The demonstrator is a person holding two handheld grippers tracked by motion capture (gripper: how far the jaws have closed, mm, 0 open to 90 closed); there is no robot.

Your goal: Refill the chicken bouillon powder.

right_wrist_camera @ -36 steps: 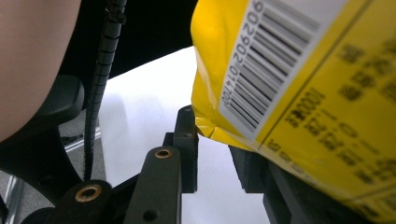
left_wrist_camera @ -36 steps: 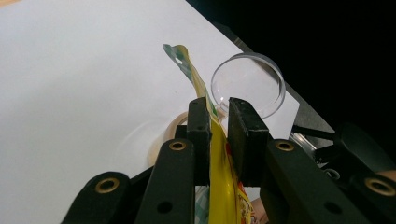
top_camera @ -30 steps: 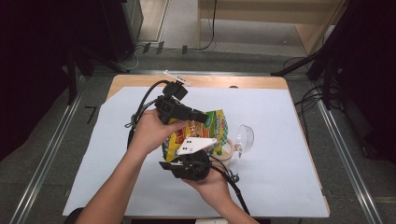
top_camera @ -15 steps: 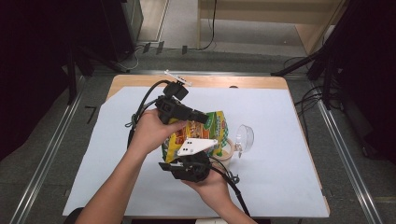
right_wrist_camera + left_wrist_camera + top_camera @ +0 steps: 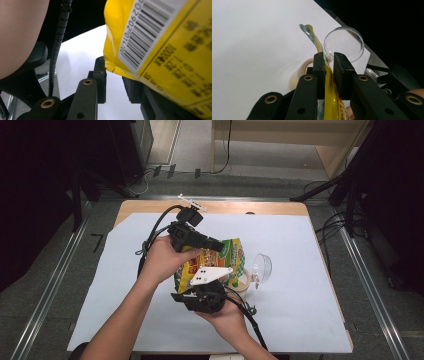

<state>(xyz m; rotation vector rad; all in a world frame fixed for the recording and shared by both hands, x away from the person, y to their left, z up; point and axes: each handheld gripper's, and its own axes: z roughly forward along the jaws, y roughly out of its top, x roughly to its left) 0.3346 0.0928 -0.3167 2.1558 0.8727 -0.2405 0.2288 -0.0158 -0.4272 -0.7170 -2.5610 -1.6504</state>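
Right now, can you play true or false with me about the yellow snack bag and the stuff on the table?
1. The snack bag is mostly yellow. True.
2. The left gripper has the bag's edge between its jaws. True; the edge runs up through the narrow gap.
3. The clear cup stands upright, full of juice. False: it lies on its side on the white sheet and looks empty.
4. The bag lies flat on the table, untouched. False: both the left gripper and the right gripper are at it, lifting it above the sheet.
5. A roll of tape lies on the sheet near the cup. True.
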